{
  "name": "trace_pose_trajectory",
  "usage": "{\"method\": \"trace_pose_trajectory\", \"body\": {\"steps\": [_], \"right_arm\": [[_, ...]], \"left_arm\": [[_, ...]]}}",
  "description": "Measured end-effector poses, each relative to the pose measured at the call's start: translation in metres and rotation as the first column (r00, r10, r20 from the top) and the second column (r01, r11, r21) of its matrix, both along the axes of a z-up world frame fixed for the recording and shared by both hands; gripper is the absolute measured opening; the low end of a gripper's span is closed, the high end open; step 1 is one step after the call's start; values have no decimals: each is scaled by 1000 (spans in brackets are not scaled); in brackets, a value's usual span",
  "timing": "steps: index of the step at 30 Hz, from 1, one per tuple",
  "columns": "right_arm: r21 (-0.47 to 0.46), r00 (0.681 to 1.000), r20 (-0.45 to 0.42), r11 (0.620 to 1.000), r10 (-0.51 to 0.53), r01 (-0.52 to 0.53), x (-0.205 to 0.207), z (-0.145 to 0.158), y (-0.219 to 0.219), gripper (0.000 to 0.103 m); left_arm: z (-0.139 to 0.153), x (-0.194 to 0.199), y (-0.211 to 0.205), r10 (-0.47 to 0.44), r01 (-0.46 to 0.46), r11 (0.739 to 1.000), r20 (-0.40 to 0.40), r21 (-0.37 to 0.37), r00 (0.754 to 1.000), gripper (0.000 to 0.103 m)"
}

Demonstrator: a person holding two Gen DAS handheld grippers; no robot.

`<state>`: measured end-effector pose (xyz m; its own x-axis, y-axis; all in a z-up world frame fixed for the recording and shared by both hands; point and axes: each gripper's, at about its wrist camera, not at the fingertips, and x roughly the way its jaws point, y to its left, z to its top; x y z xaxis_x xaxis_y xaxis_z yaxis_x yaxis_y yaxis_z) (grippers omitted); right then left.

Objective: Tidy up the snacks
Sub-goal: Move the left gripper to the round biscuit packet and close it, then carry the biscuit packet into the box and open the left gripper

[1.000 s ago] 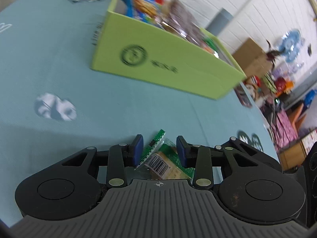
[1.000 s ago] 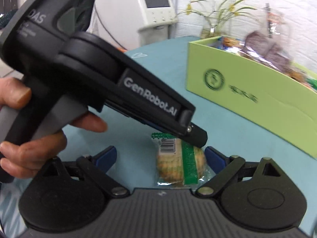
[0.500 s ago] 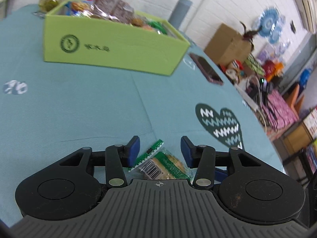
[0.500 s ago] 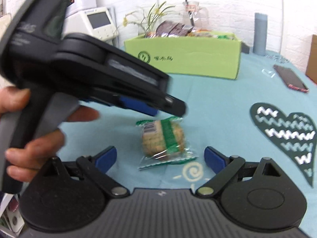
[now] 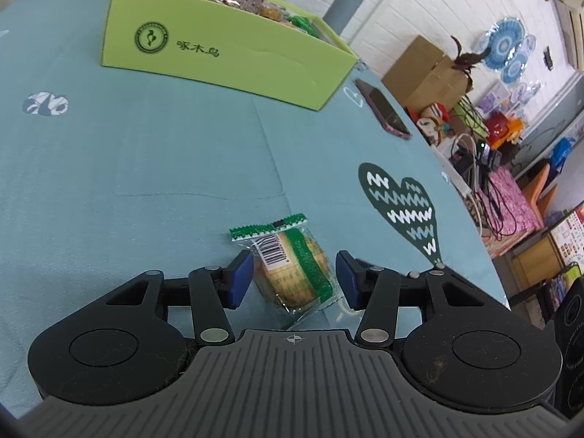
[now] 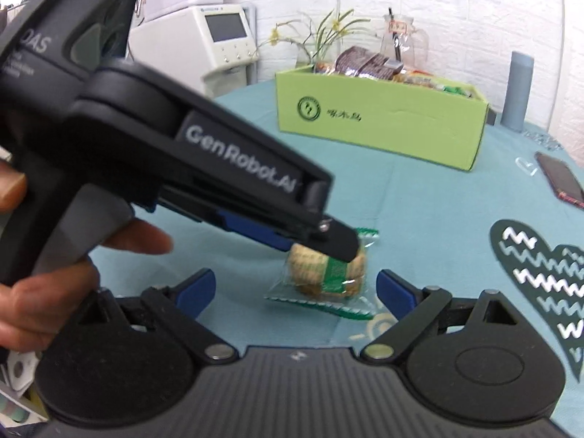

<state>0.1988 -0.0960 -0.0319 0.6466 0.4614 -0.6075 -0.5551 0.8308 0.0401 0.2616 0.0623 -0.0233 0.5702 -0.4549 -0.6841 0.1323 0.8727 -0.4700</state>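
While the teal tablecloth (image 5: pixel 146 168) spreads wide, the green snack box (image 5: pixel 226 58) waits at the far side, well apart from the cracker packet (image 5: pixel 292 273) lying near. Left gripper (image 5: pixel 294 279) straddles it, jaws just eased off, pads clear; right gripper (image 6: pixel 295 288) gapes wide, empty. Risk: the slippery wrapper could skid away under a sloppy re-grip.

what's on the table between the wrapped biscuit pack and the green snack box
Nothing: in the left wrist view, only bare tablecloth separates the biscuit pack from the green box.
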Motion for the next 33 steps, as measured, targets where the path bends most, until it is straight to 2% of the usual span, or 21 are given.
{"method": "trace_pose_trajectory", "body": {"steps": [7,15,17,18,20,21,24,29,33], "right_arm": [[-25,1000,-13,1000,8,-8,9,-2,6,93],[-47,1000,-5,999,3,-3,14,-5,9,93],[-49,1000,-15,999,-4,3,4,-7,11,91],[-42,1000,-28,999,-2,1,5,-8,11,84],[-33,1000,-6,999,1,-1,7,-5,10,66],[-41,1000,-4,999,-9,8,8,-4,10,65],[-23,1000,9,999,-22,22,10,0,5,65],[-8,996,87,1000,-29,30,35,23,0,66],[1,988,151,1000,-24,24,74,45,-2,66]], "left_arm": [[2,0,-4,-3,2,1000,14,22,1000,40],[-2,4,-16,-27,26,998,15,58,1000,39],[-5,5,-15,-23,22,998,6,53,1000,39],[-7,6,-15,-21,20,999,3,48,1000,38],[-8,6,-16,-21,20,999,9,50,1000,27],[-8,6,-17,-18,17,998,17,67,1000,15],[-2,7,-13,-6,4,999,43,46,999,3],[27,32,-12,8,-9,1000,94,3,995,2],[58,71,-19,17,-21,999,157,25,987,2]]}}
